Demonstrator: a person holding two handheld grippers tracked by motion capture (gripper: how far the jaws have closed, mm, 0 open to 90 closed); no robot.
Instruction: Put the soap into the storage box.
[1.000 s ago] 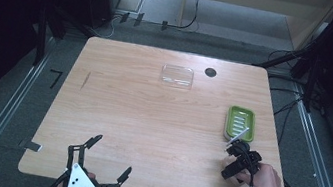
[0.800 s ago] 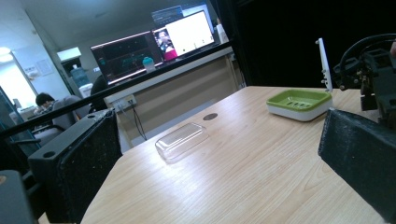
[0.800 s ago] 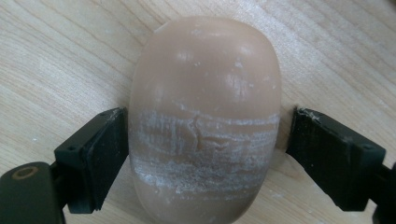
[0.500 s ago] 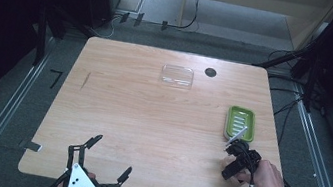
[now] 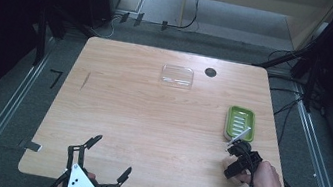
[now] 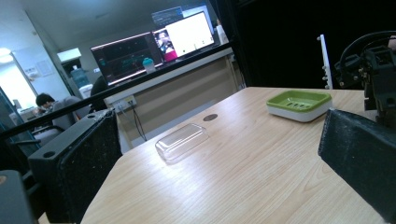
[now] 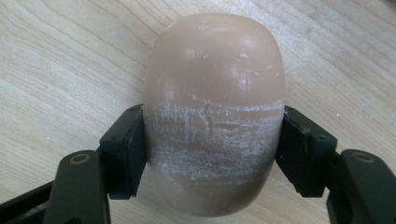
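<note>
grip done: right tongs (image 7: 212, 154) just closed on soap (image 7: 214, 112), near side of dish (image 5: 240, 122) | left tongs (image 5: 104, 157) wide, idle | left: lift soap into dish

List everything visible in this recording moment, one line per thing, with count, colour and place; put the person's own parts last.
soap bar: one, tan-pink with white scuffs, on the table between the right tongs' pads
soap dish: one, green with white base, right side of table
clear lid: one, transparent, far middle of table
round hole: one, dark, beside the clear lid
table: one, light wood
monitors: two, lit, in the background of the left gripper view
left tongs: one, black, open, near left edge
right tongs: one, black, jaws have just been closing, pads now pressing the soap bar
hand: one, holding the right tongs
</note>
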